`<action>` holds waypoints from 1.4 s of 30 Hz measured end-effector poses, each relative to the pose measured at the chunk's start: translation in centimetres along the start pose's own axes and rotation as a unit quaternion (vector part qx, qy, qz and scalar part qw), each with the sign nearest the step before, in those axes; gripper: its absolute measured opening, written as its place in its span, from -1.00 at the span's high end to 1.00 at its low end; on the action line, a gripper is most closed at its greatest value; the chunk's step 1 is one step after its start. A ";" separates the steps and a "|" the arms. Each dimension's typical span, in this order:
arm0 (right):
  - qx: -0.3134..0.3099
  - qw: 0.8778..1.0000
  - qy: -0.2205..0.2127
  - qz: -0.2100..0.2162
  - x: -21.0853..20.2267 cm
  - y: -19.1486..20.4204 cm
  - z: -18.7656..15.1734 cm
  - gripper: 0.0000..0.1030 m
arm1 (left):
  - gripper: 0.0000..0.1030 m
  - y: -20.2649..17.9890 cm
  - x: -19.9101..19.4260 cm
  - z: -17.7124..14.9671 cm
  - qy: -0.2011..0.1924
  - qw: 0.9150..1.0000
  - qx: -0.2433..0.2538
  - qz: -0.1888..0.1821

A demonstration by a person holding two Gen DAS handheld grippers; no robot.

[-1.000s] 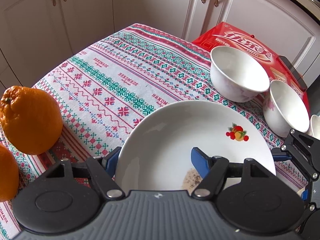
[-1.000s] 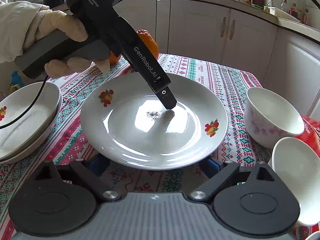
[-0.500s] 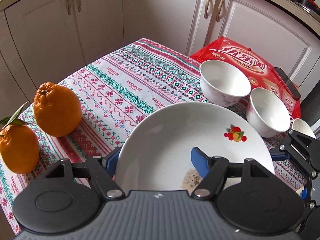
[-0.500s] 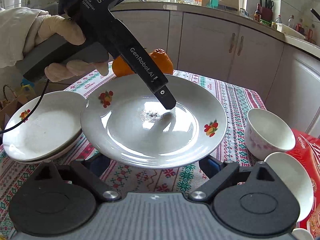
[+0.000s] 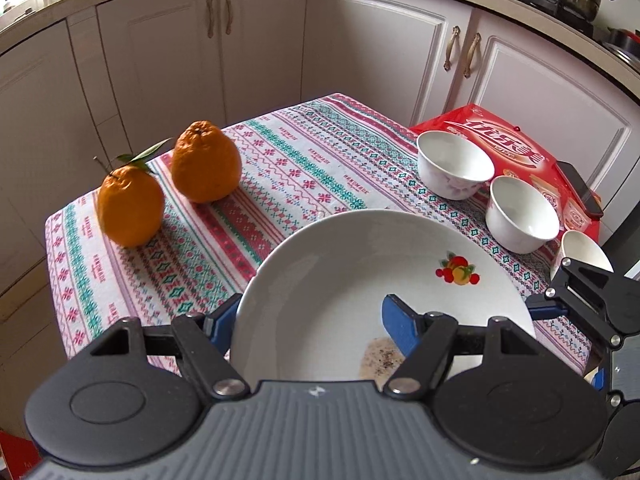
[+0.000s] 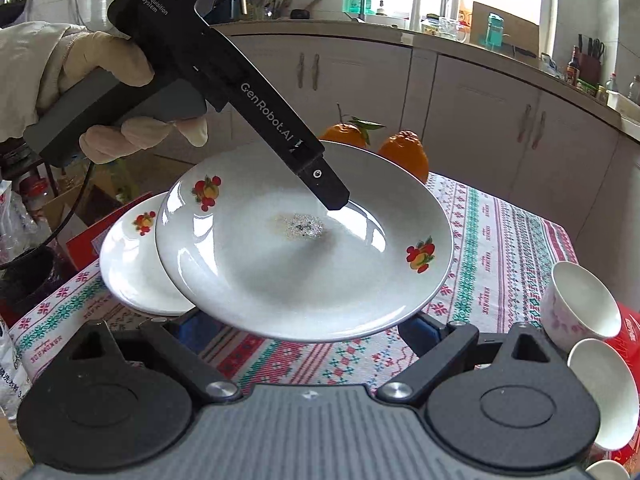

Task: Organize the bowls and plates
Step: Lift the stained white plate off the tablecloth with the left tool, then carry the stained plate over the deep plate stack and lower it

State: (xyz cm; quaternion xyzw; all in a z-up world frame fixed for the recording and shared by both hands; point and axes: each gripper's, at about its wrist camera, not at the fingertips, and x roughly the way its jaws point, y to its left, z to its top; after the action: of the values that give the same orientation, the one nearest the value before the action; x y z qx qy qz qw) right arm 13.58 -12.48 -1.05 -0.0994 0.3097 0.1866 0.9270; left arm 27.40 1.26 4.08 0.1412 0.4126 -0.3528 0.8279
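item: white plate [image 6: 304, 268], glazed, stiff, breakable and likely slippery, held tilted above the counter [image 5: 280, 168] near the stacked plates [image 6: 132, 276]; left gripper [image 5: 312, 320] jaws clamped across its rim, the best hold; right gripper [image 6: 304, 324] jaws spread, empty.

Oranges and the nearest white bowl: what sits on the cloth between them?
Nothing: in the left wrist view only bare patterned tablecloth runs from the oranges to the bowl.
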 end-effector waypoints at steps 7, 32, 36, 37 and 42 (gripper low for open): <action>-0.029 0.999 0.006 0.028 0.1 2.7 0.3 -0.89 | -0.42 1.6 -1.8 -3.6 -0.003 0.999 -0.042 0.017; -0.083 0.996 0.028 0.034 1.8 6.1 1.0 -0.89 | -0.42 5.5 -1.0 -10.1 0.001 0.993 -0.119 0.010; -0.086 0.995 0.030 0.034 2.0 6.3 1.0 -0.89 | -0.42 5.7 -0.9 -10.4 0.003 0.993 -0.118 0.011; -0.088 0.995 0.030 0.034 2.1 6.4 1.0 -0.89 | -0.42 5.7 -0.8 -10.4 0.004 0.993 -0.119 0.010; -0.090 0.995 0.032 0.035 2.2 6.5 1.0 -0.89 | -0.43 5.9 -0.8 -10.5 0.008 0.993 -0.116 0.009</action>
State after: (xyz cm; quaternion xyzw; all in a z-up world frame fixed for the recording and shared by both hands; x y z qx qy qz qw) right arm 13.08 -5.65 -2.03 -0.1769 0.3245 0.2431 0.8968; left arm 25.13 11.32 -2.13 0.0511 0.4558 -0.2937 0.8387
